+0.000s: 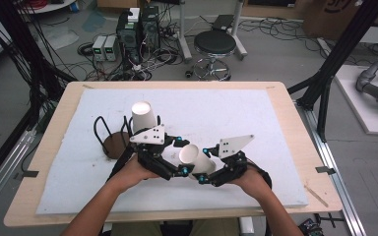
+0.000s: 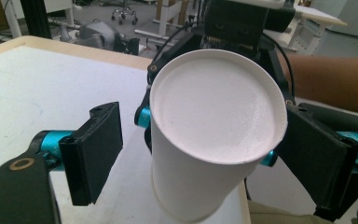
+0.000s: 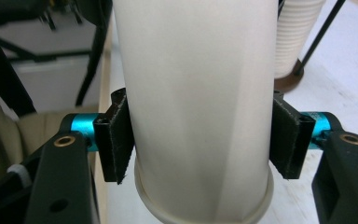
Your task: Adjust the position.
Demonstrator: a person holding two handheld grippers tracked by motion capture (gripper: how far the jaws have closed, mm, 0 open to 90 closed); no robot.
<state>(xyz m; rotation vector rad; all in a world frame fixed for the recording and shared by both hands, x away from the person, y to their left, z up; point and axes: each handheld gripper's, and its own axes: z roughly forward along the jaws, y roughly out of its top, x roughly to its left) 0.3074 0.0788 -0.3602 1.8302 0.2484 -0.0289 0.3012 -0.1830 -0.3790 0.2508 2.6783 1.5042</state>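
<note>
White paper cup [image 1: 195,159] held above the counter [image 1: 285,123], tilted, base toward the left claw [image 2: 200,154]. Right claw [image 3: 200,140] clenched on the cup's wall near the rim. Left claw released, its pads flanking the base; the right pad's contact is possibly nil. A cup stack [image 1: 144,118] stands behind.

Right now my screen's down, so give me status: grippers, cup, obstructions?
Right gripper clamped on paper cup. Left gripper open around it. Cup stack nearby, clear.

A plain white paper cup [image 2: 214,140], black jaws with turquoise joints, a white mat [image 1: 216,110].
</note>
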